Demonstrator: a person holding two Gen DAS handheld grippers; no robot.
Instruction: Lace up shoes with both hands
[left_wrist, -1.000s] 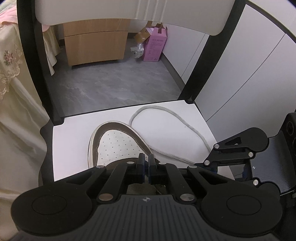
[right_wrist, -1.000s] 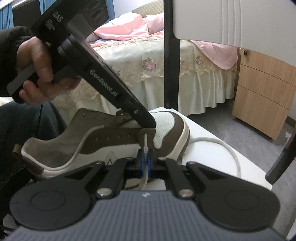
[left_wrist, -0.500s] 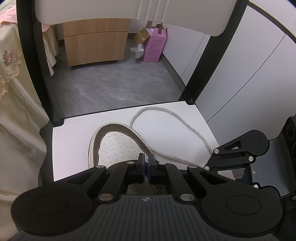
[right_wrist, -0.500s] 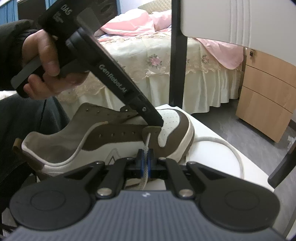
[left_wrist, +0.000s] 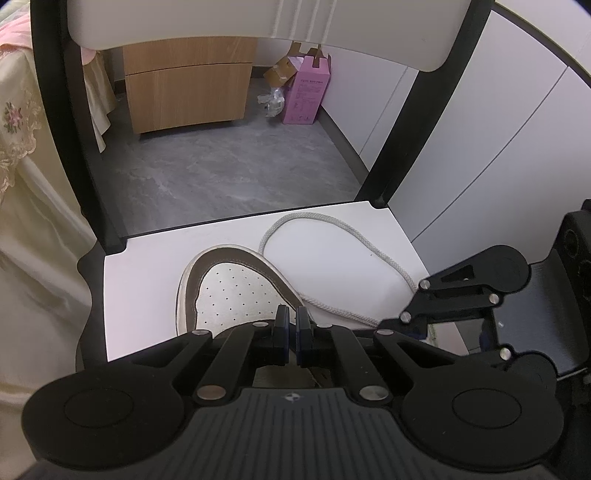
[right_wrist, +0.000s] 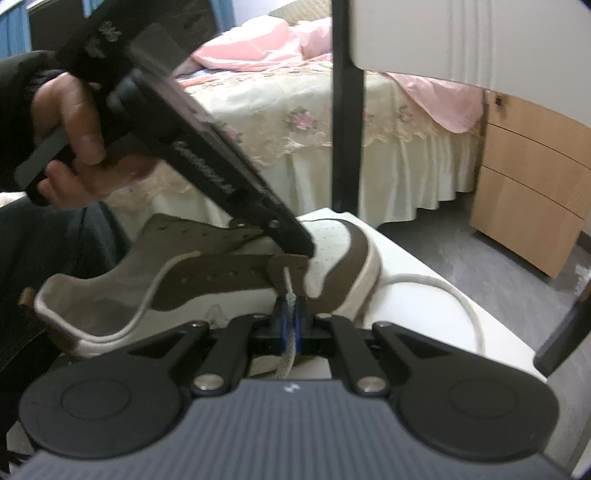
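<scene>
A brown and white shoe (right_wrist: 192, 284) lies on the white chair seat (left_wrist: 147, 280), and its toe (left_wrist: 229, 291) shows in the left wrist view. A grey shoelace (left_wrist: 332, 236) loops over the seat beside the toe. My right gripper (right_wrist: 290, 308) is shut on the shoelace (right_wrist: 288, 288) just below the lowest eyelet on the shoe's side. My left gripper (right_wrist: 304, 251), held by a hand (right_wrist: 77, 144), is shut with its tips against the shoe's upper by that eyelet. Whether it pinches anything is hidden. In its own view the left gripper (left_wrist: 291, 319) sits above the toe, with the right gripper (left_wrist: 417, 325) off to the right.
The chair's black posts (left_wrist: 406, 122) and white backrest (left_wrist: 221, 18) frame the far side of the seat. Beyond stand a wooden drawer cabinet (left_wrist: 184, 92), a pink box (left_wrist: 306, 92) and a bed with a lace cover (right_wrist: 295, 110). The person's dark-clothed leg (right_wrist: 44, 258) is at the shoe's heel.
</scene>
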